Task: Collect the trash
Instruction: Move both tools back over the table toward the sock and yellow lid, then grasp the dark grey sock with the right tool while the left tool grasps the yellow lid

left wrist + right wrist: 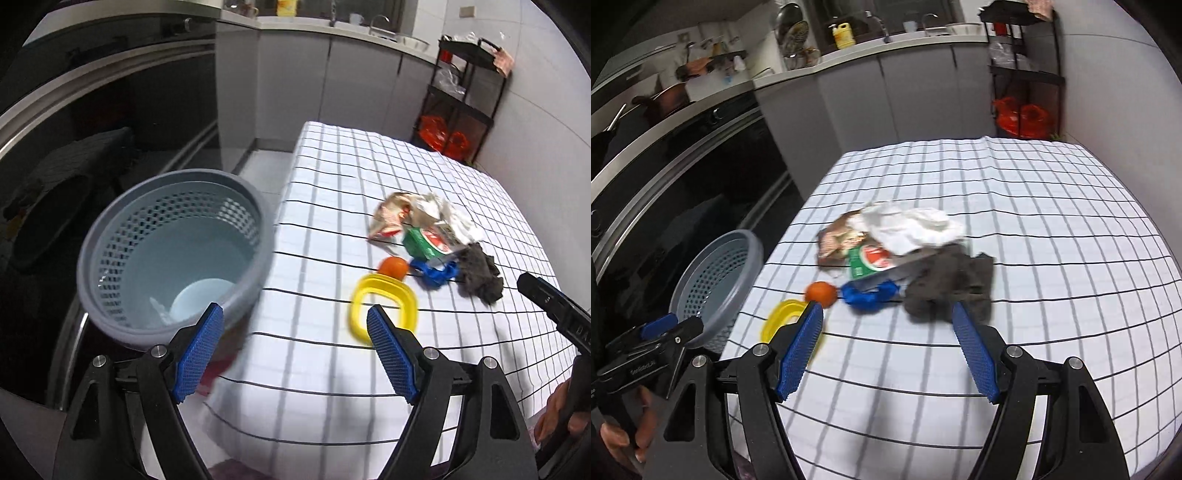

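A pile of trash lies on the checked tablecloth (332, 221): a crumpled wrapper (388, 218), a green carton (424, 243), white paper (916, 225), a dark grey rag (953, 284), a blue piece (868, 293), an orange ball (822, 293) and a yellow ring (384, 306). A grey perforated basket (173, 254) stands off the table's left edge, with a pale cup inside. My left gripper (295, 354) is open and empty, between basket and yellow ring. My right gripper (886, 354) is open and empty, just short of the rag.
A dark oven front (683, 166) runs along the left. Grey cabinets and a counter with a sink (380, 26) stand behind the table. A black shelf rack (1023, 74) with red bags stands at the back right.
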`<state>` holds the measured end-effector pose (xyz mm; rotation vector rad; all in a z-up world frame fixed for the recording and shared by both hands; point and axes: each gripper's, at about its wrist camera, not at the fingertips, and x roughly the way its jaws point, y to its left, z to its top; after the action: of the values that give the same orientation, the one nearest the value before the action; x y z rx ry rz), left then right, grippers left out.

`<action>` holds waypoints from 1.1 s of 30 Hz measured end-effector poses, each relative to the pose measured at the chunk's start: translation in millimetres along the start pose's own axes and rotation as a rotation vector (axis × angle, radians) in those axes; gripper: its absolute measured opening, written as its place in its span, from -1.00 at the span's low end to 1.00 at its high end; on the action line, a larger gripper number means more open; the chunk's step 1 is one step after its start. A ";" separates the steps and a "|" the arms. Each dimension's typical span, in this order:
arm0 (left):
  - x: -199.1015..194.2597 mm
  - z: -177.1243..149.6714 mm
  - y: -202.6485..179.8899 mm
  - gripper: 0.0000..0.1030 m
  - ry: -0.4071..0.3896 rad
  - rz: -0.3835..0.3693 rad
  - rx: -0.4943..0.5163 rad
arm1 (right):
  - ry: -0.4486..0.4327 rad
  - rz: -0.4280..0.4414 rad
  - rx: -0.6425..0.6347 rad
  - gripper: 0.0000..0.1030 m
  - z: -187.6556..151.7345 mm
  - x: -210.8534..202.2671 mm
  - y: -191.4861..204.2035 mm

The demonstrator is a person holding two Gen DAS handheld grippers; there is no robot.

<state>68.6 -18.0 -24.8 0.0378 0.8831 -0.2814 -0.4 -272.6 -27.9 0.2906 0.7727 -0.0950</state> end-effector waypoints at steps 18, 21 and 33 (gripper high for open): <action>25.6 -8.3 -56.6 0.70 -0.015 0.037 0.019 | 0.077 -0.013 0.008 0.41 4.5 51.1 -40.8; 28.9 -8.1 -56.3 0.71 -0.052 0.055 0.023 | 0.092 -0.023 0.015 0.42 4.9 61.2 -39.9; 44.6 -14.9 -57.9 0.71 -0.020 0.037 0.033 | 0.107 -0.115 0.018 0.42 9.9 79.6 -41.9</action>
<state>69.2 -81.7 -63.6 0.0819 0.8571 -0.2615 55.1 -313.9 -86.3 0.2699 0.8956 -0.1961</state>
